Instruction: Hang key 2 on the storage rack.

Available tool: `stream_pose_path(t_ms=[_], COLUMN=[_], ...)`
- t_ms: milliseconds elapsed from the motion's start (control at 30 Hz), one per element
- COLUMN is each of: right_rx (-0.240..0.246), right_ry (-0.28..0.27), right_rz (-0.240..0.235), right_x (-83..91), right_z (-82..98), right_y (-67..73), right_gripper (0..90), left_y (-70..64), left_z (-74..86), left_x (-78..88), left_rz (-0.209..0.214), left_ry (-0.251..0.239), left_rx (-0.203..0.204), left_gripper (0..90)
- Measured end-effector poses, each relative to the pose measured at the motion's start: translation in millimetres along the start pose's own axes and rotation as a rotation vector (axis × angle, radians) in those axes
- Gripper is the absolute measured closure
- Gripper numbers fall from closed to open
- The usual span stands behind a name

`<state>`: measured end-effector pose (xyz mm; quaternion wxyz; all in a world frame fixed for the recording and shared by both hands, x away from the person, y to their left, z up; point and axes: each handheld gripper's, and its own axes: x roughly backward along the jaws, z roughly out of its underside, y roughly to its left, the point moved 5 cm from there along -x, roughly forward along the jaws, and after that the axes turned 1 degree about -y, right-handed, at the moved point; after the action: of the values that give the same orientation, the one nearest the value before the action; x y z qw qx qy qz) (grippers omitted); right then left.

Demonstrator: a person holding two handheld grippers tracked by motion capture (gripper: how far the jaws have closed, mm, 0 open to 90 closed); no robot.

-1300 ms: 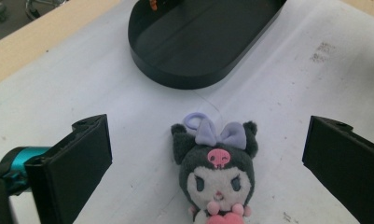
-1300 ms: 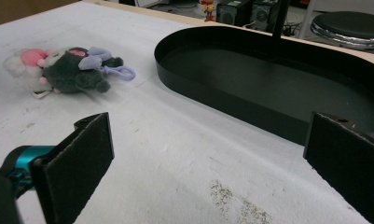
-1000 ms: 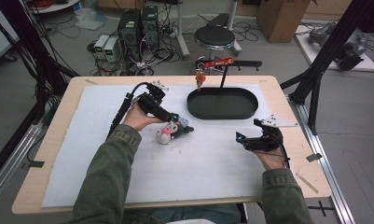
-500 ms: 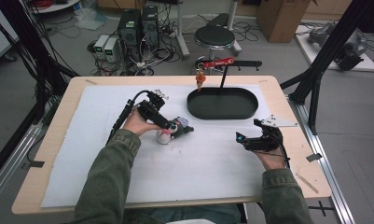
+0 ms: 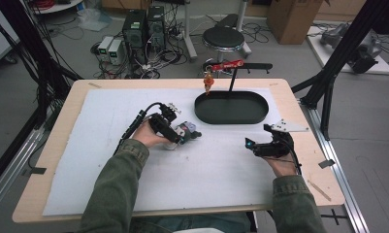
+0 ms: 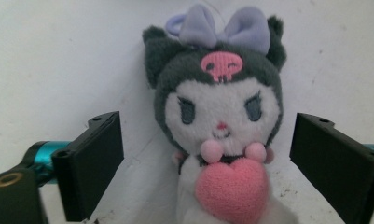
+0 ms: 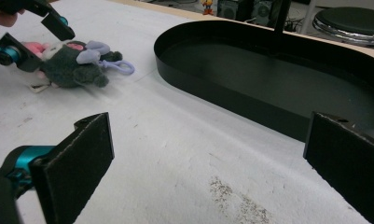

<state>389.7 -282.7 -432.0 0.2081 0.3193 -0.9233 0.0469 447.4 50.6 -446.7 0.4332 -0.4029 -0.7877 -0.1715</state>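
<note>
Plush toy [image 6: 220, 135] is the thing under your left gripper, but take the scene from the biggest piece down. Your table [image 5: 61, 160] is a pale wooden top, and a white mat [image 5: 109, 184] covers most of it. At the far right of the mat stands an oval black tray [image 5: 231, 108] with a low wall; a thin black post [image 5: 233, 80] rises behind it and carries a red arm, from which a small orange figure [image 5: 208, 83] hangs over the tray's left end.

Your left gripper [image 5: 180, 137] sits left of centre on the mat, tipped down over the toy. Its jaws have just been closing a little, yet they stand wide, with a clear gap on either side of the toy's head, so the pads are not pressing on it. The toy lies on the mat between them, near the tray's left end but apart from it. It has a dark grey hood with a lilac bow and a pink skull mark, a white face, and a pink heart on its chest.

Your right gripper [image 5: 252, 144] rests near the mat's right edge, just in front of the tray. In the right gripper view its jaws are spread wide with nothing between them but bare mat.
</note>
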Motion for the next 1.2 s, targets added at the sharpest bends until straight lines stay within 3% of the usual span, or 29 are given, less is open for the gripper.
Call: stream_pose_path(t_ms=[100,167,267,367,533,633,900,967,1200], right_rx=[0.009,0.011,0.019,0.024,0.02,0.021,0.025,0.02,0.015], right_ry=[0.002,0.002,0.01,0.006,0.003,0.002,-0.002,0.004,0.002], right_rz=[0.0,-0.001,0.005,0.006,0.005,0.002,0.001,-0.004,-0.003], right_x=[-0.4,-0.5,-0.8,-1.2,-1.2,-1.5,-1.9,-2.1,-1.9], right_z=[0.2,0.3,1.1,0.8,0.6,0.5,0.1,0.6,0.3], right_y=[-0.5,-0.4,0.0,0.0,-0.5,-0.2,-0.4,0.8,1.0], right_gripper=[0.5,0.5,0.5,0.5,0.5,0.5,0.5,0.5,0.5], left_y=[-2.6,-5.8,-9.7,-11.3,-9.3,-5.1,-1.1,0.2,-1.1], left_z=[4.7,9.4,12.9,14.0,13.2,10.7,2.5,-0.5,-18.9], left_x=[-5.0,-8.5,-10.7,-10.1,-2.5,7.6,37.1,43.1,60.0], left_rz=[0.006,-0.036,-0.036,-0.035,-0.054,-0.054,-0.06,-0.084,-0.103], left_ry=[0.037,0.077,0.116,0.14,0.132,0.102,0.02,0.014,-0.016], left_rx=[-0.018,-0.049,-0.067,-0.08,-0.088,-0.06,-0.036,-0.037,-0.067], left_gripper=[14.5,27.3,38.4,42.7,47.6,47.6,47.7,47.6,47.6])
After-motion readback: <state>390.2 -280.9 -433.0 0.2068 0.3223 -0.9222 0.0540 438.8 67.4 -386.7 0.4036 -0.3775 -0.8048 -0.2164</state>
